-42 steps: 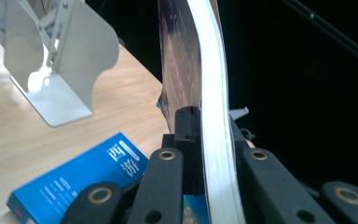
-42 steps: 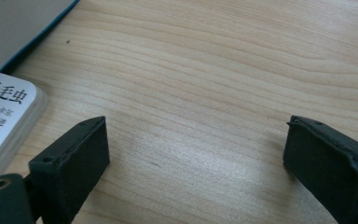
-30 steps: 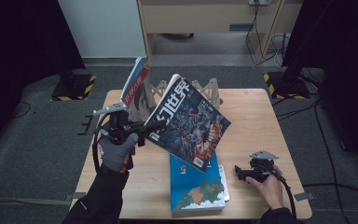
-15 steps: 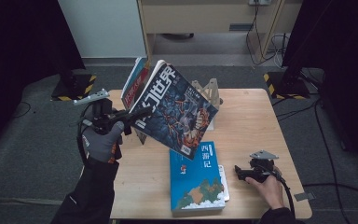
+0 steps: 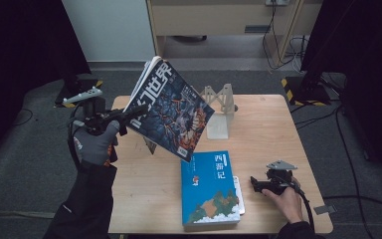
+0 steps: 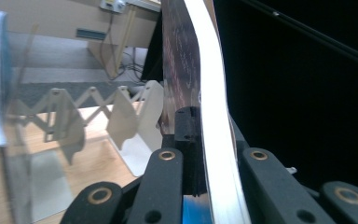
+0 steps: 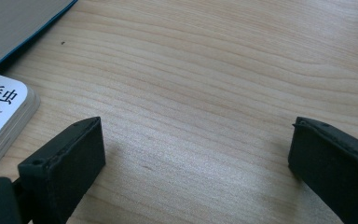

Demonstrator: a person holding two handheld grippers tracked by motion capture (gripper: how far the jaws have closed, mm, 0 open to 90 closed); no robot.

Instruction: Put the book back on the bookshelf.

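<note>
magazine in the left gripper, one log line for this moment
left gripper: shut on magazine, lifted | right gripper: open on table | blue book: flat

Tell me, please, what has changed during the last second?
The left claw, shut on the magazine, carried it up and toward the table's left edge, tilting it more upright. The right claw stayed open on the table; the blue book and white rack did not move.

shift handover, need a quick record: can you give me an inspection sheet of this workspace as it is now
surface: wooden table, bare wood between items
job's things: magazine held in the air; blue book flat on a white booklet; folding rack upright
clutter: nothing seen
grippers: left gripper shut on magazine; right gripper open, jaws over bare wood
cables: trailing from both grippers; more on floor
surroundings: grey floor, dark curtains
</note>
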